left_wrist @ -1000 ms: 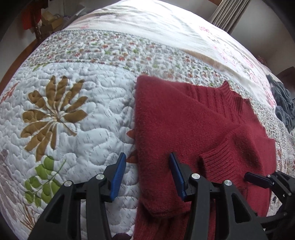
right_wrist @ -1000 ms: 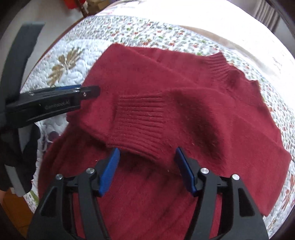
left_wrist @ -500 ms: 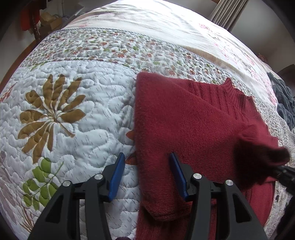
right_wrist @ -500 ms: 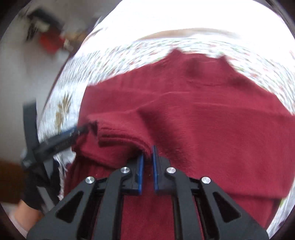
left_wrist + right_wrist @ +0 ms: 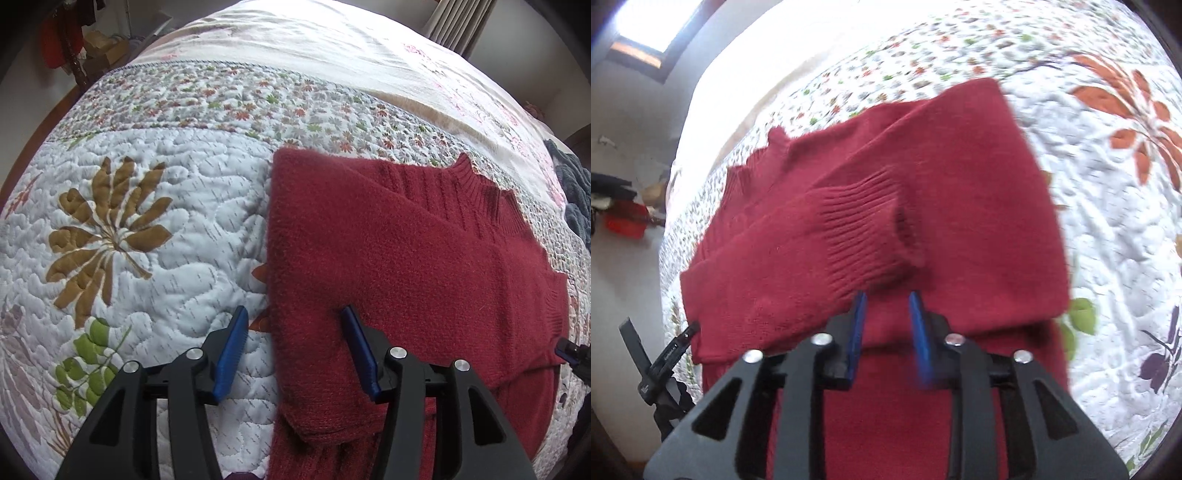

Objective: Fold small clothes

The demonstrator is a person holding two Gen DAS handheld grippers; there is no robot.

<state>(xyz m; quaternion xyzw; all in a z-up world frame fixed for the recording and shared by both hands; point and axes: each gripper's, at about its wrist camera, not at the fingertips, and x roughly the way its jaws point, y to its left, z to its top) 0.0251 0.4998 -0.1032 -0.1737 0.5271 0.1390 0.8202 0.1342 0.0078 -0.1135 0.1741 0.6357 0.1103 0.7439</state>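
Red sweater (image 5: 388, 258) lies on quilt (image 5: 147, 229), sleeves crossed over the chest. L gripper (image 5: 291, 350) spread wide, straddling the side fold; R gripper (image 5: 886, 317) partly apart behind the cuff (image 5: 864, 221), gripping nothing.

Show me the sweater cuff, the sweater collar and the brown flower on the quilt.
cuff (image 5: 864, 229), right wrist view, on the ribbed band
collar (image 5: 476, 184), left wrist view, on the ribbed neck
brown flower (image 5: 107, 229), left wrist view, on its centre
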